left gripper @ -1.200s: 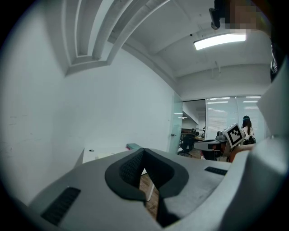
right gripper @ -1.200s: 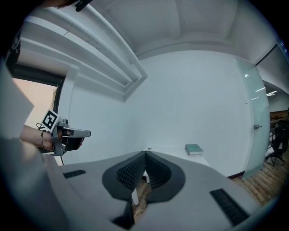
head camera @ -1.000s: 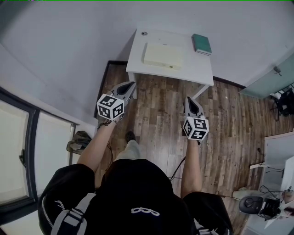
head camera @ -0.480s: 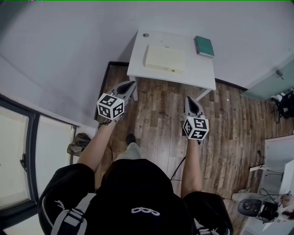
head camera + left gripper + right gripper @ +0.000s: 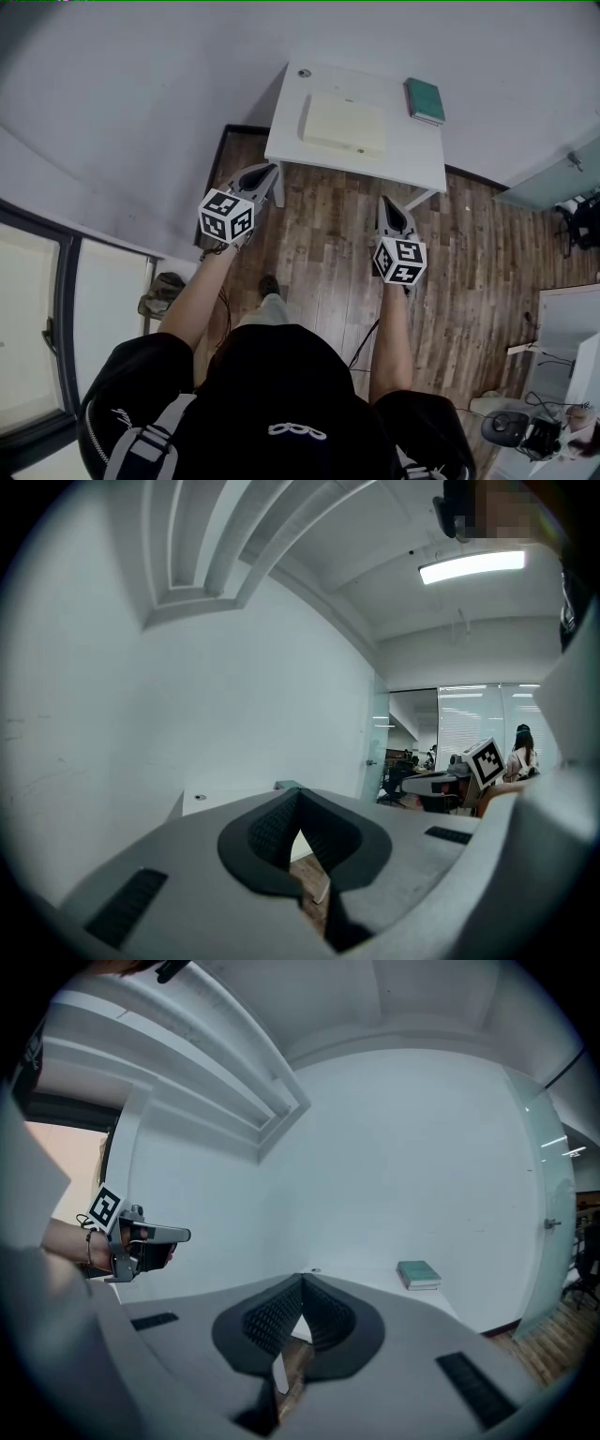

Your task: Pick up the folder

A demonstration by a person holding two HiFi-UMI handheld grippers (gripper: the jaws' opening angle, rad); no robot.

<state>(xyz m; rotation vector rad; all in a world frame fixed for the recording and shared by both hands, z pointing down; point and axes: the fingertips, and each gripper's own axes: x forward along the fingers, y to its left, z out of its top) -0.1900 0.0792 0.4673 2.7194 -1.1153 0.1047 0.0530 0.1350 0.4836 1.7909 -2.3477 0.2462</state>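
One table (image 5: 412,157), one cream folder (image 5: 343,126), one green book (image 5: 425,100).

Head camera sits high over the person's shoulders, staring steeply down at the white table (image 5: 412,155) well ahead, while both gripper views ride low behind their own jaws, near level, facing that same table, the left one glimpsing the right gripper (image 5: 414,780), the right one the left gripper (image 5: 183,1235).

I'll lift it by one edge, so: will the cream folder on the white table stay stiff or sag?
The folder looks wide, flat and fairly thick, so probably stiff, though it may droop from one edge. It lies flat on the table, so a push would likely slide it, not tip it.
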